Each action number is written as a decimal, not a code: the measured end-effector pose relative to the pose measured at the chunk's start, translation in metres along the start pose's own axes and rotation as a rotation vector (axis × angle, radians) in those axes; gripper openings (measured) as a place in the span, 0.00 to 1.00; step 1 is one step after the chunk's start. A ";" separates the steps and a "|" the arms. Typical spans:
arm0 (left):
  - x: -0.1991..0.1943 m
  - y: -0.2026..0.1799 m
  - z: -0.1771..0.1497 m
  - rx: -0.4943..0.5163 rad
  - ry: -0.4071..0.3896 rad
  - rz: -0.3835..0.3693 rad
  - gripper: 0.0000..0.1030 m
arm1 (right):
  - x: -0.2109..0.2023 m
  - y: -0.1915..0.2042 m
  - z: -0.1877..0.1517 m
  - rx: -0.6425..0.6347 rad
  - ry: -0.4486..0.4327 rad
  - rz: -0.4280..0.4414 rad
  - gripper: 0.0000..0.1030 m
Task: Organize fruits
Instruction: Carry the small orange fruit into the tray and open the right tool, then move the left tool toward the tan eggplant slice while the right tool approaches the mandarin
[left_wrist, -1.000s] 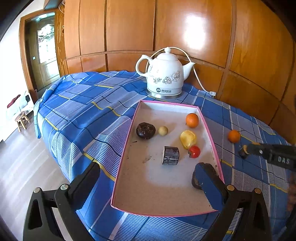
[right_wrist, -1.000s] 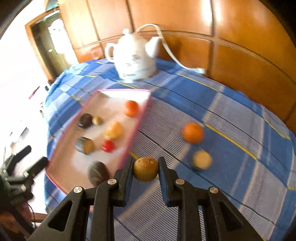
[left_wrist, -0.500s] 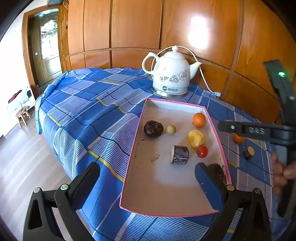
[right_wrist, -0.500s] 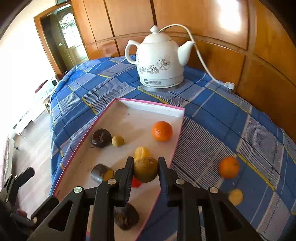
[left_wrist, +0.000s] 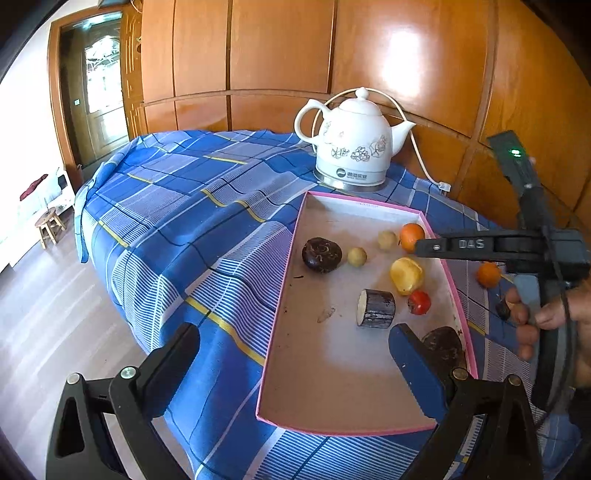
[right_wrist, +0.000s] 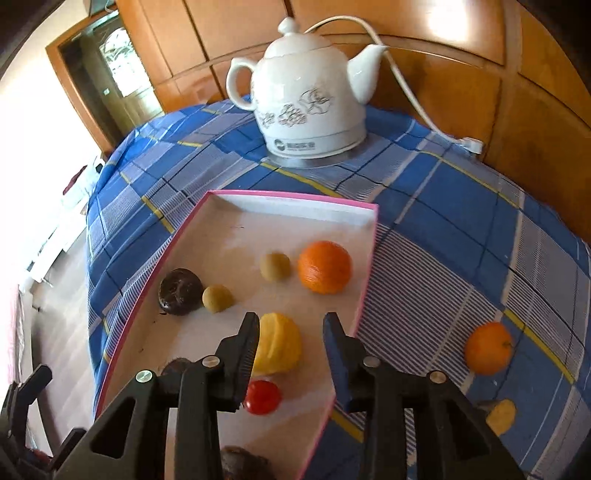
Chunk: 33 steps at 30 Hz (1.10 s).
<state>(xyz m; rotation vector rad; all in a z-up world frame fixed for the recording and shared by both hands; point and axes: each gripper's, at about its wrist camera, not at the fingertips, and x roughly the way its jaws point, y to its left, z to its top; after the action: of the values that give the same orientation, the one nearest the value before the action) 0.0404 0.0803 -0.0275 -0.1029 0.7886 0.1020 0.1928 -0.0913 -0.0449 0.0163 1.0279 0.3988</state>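
Setting: a home, most likely a living or dining room. Evidence as follows. Wall behind is glossy orange-brown wooden panelling (left_wrist: 280, 55) with a moulded rail. Round table covered by a blue plaid tablecloth (left_wrist: 192, 206) that hangs over the edge. White ceramic electric kettle (left_wrist: 351, 147) with a floral print sits on its metal base, white cord (right_wrist: 406, 92) running to a plug by the wall. Left side: wooden-framed door (left_wrist: 99, 96) with glass panes, daylight coming through. Pale wood-look floor (left_wrist: 48, 325). Small wooden stool (left_wrist: 50, 225) near a white piece of furniture by the far wall.
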 end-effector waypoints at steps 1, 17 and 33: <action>0.000 0.000 -0.001 -0.001 0.002 0.000 1.00 | -0.004 -0.003 -0.002 0.010 -0.006 0.003 0.35; -0.025 -0.018 0.000 0.025 -0.030 -0.040 1.00 | -0.062 -0.010 -0.058 0.049 -0.093 -0.055 0.35; -0.046 -0.050 -0.004 0.097 -0.052 -0.127 1.00 | -0.116 -0.039 -0.100 0.028 -0.132 -0.175 0.35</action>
<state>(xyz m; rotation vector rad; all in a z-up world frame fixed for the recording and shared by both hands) 0.0119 0.0278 0.0052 -0.0578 0.7316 -0.0539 0.0691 -0.1831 -0.0090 -0.0223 0.8962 0.2208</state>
